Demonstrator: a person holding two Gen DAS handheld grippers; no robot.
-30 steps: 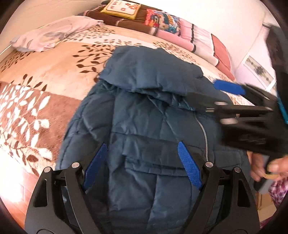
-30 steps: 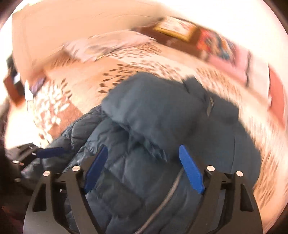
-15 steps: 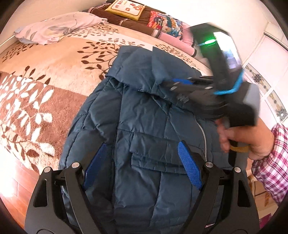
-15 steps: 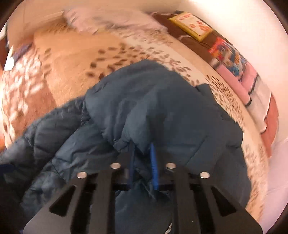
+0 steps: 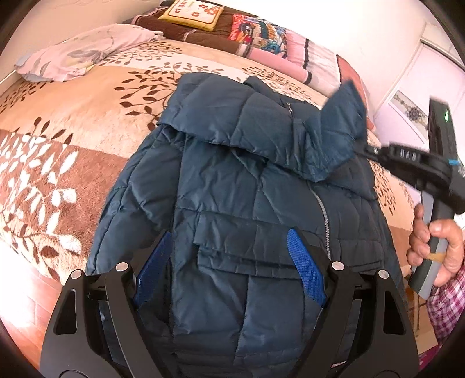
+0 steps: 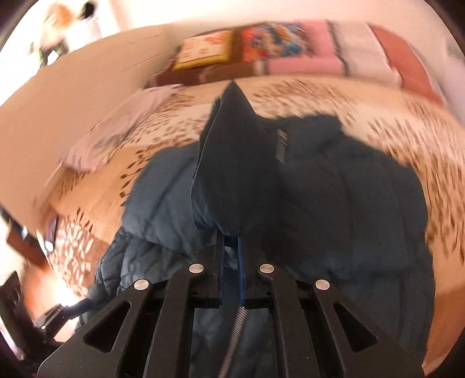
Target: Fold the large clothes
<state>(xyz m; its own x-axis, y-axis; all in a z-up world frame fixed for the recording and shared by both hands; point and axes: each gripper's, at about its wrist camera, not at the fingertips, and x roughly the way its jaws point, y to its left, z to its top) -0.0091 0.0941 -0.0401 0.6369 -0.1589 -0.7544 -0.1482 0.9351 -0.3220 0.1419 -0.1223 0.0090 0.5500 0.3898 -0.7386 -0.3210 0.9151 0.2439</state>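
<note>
The navy puffer jacket (image 5: 232, 186) lies front-up on the bed (image 5: 72, 122). The left tongs (image 5: 229, 270) hover spread wide over its chest pocket flap (image 5: 241, 241), gripping nothing; the right tongs (image 6: 229, 256) pinch the raised hood (image 6: 232, 162)

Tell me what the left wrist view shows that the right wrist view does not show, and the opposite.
Only the left wrist view shows the open left tool over the jacket's pocket, and the person's hand holding the right tool from the side. Only the right wrist view shows the right tool shut on a raised fold of the hood; the picture is blurred. Both show the blue jacket on the bed, its zipper, the pillow and the yellow cushion.
</note>
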